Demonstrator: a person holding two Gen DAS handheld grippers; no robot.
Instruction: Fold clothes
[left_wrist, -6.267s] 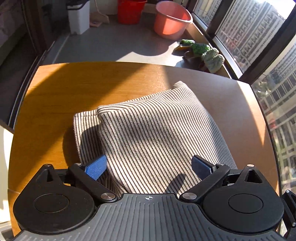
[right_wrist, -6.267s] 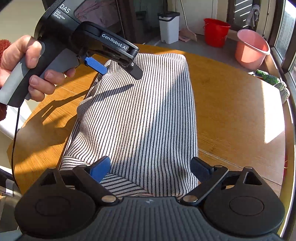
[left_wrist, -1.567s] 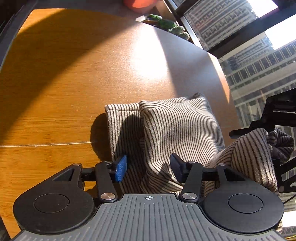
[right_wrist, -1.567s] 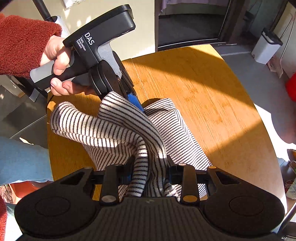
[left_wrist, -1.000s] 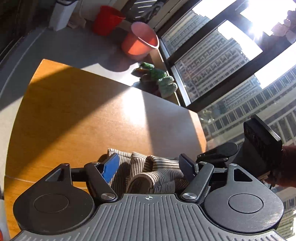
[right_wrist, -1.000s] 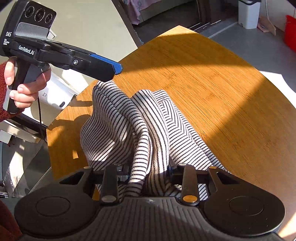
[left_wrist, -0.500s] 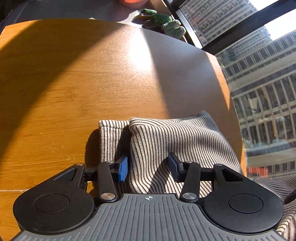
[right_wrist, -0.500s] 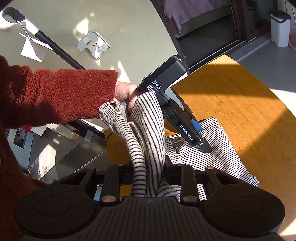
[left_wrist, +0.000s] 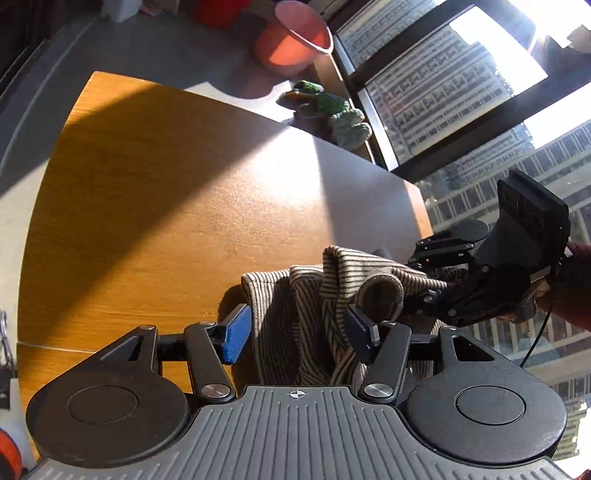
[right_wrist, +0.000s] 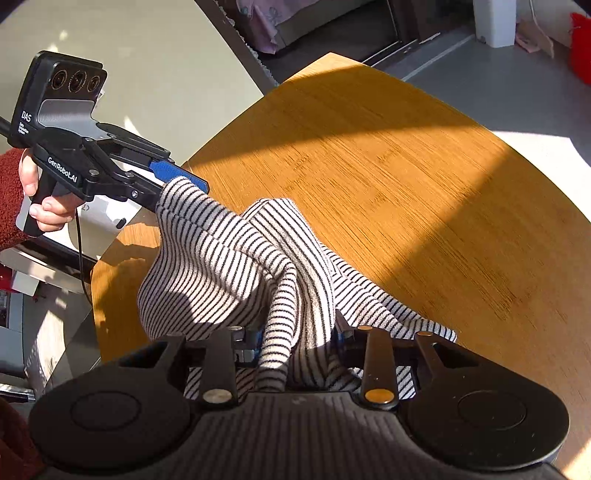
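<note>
A black-and-white striped garment (right_wrist: 236, 258) hangs bunched above the wooden table (right_wrist: 406, 177). My right gripper (right_wrist: 297, 339) is shut on a thick fold of it; its pads are buried in the cloth. My left gripper (left_wrist: 299, 328) has its jaws partly open with folds of the garment (left_wrist: 314, 295) between them, not pinched. In the right wrist view the left gripper (right_wrist: 177, 177) sits at the garment's upper left edge. In the left wrist view the right gripper (left_wrist: 436, 291) holds the cloth at the right.
A pink basin (left_wrist: 291, 44) and a red bucket (left_wrist: 214, 11) stand on the floor beyond the table (left_wrist: 166, 184). Green cactus-like plants (left_wrist: 332, 114) sit by the window. A white bin (right_wrist: 495, 22) stands at the far right.
The garment has been lifted off the table and bunched. My left gripper's jaws have widened and the view tilted up toward the window. The right gripper still grips the cloth, swung toward the table.
</note>
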